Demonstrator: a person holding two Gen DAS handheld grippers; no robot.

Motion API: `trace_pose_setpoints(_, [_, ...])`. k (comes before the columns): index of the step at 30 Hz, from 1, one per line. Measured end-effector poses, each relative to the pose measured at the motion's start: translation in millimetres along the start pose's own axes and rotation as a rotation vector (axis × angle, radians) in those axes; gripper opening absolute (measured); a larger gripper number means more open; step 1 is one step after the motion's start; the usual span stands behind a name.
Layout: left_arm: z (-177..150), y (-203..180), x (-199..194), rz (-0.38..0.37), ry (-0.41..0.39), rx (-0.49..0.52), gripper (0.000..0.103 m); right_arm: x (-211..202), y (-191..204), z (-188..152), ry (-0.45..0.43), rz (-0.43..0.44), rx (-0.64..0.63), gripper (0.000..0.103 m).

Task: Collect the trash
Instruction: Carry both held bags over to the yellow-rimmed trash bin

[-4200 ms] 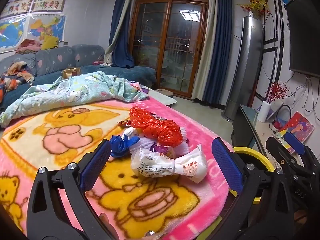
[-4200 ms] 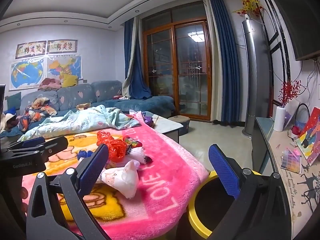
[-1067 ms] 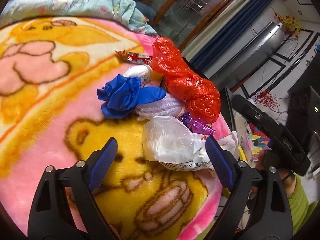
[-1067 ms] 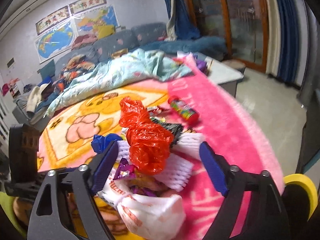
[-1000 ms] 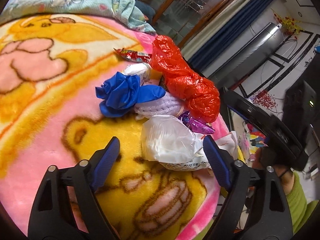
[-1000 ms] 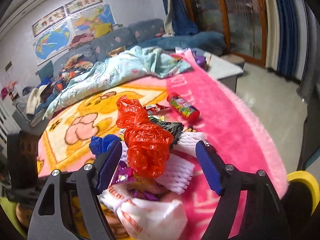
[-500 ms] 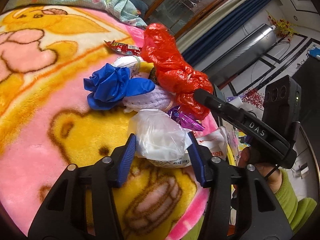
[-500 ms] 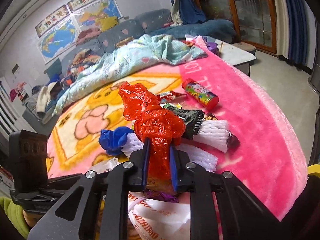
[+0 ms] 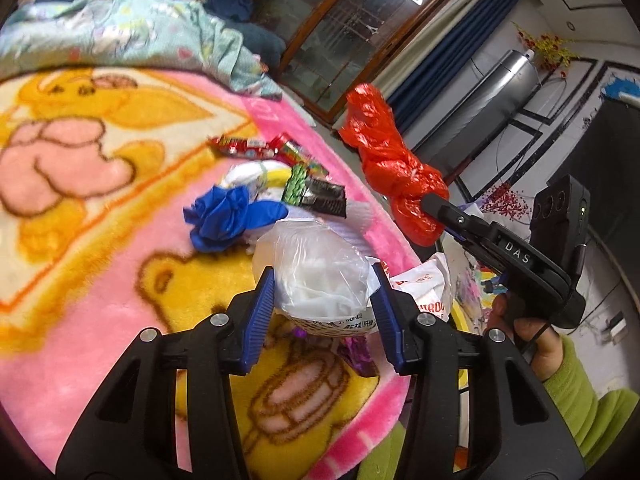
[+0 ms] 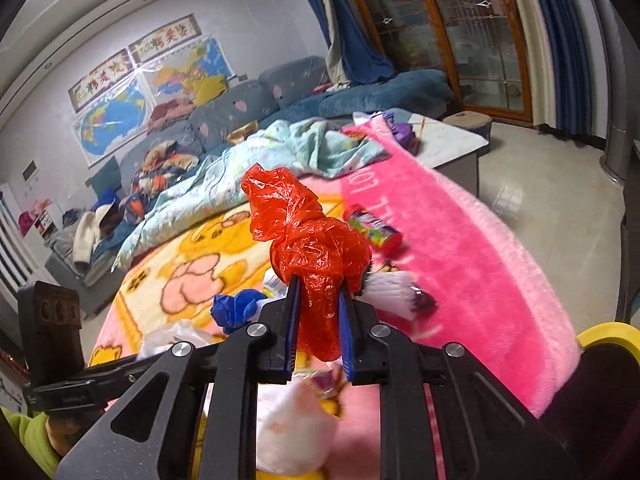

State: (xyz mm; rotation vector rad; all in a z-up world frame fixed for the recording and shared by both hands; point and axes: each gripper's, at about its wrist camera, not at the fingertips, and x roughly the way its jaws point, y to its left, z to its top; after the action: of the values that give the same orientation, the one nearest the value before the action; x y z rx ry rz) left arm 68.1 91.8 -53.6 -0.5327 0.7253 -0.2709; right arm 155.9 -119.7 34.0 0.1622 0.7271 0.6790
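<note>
A heap of trash lies on a pink and yellow cartoon blanket (image 9: 80, 208). My left gripper (image 9: 324, 280) is shut on a white plastic bag (image 9: 316, 268) and holds it just above the blanket. My right gripper (image 10: 318, 304) is shut on a crumpled red plastic bag (image 10: 308, 240), lifted clear of the heap; it also shows in the left wrist view (image 9: 388, 168). A blue glove (image 9: 228, 216), snack wrappers (image 9: 316, 192), white foam netting (image 10: 392, 284) and a candy tube (image 10: 372, 232) stay on the blanket.
A yellow-rimmed bin (image 10: 604, 336) stands at the blanket's right edge. A light blue quilt (image 10: 240, 168) is bunched at the far side. A sofa with clothes (image 10: 168, 148) runs along the wall. A low white table (image 10: 448, 140) stands beyond the blanket.
Both grippers have closed since a second ago. The right one gripped the red bag and raised it off the heap. The left one closed on the white bag and lifted it slightly.
</note>
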Motion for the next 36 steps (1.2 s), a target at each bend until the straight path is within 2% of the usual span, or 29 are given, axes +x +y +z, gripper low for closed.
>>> trace_pose_setpoints(4, [1, -11, 0, 0.018, -0.007, 0.046, 0.039, -17, -10, 0, -0.023, -0.024, 0.024, 0.017])
trace_pose_setpoints(6, [2, -17, 0, 0.078, -0.031, 0.077, 0.039, -25, -17, -2, -0.034, -0.036, 0.037, 0.017])
trace_pose_setpoints(14, [13, -41, 7, 0.098, -0.086, 0.173, 0.039, -55, -35, -2, -0.093, -0.073, 0.082, 0.017])
trace_pose_setpoints(20, [17, -59, 35, 0.123, -0.099, 0.266, 0.038, -73, -47, -5, -0.126, -0.096, 0.111, 0.017])
trace_pose_setpoints(28, [16, -79, 75, 0.136, -0.084, 0.322, 0.038, -96, -67, -10, -0.166, -0.114, 0.168, 0.017])
trace_pose_setpoints(32, [21, -85, 89, 0.093, -0.054, 0.274, 0.038, -108, -77, -14, -0.187, -0.131, 0.192, 0.017])
trace_pose_setpoints(36, [20, -109, 95, 0.047, -0.051, 0.310, 0.038, -119, -87, -19, -0.202, -0.159, 0.221, 0.017])
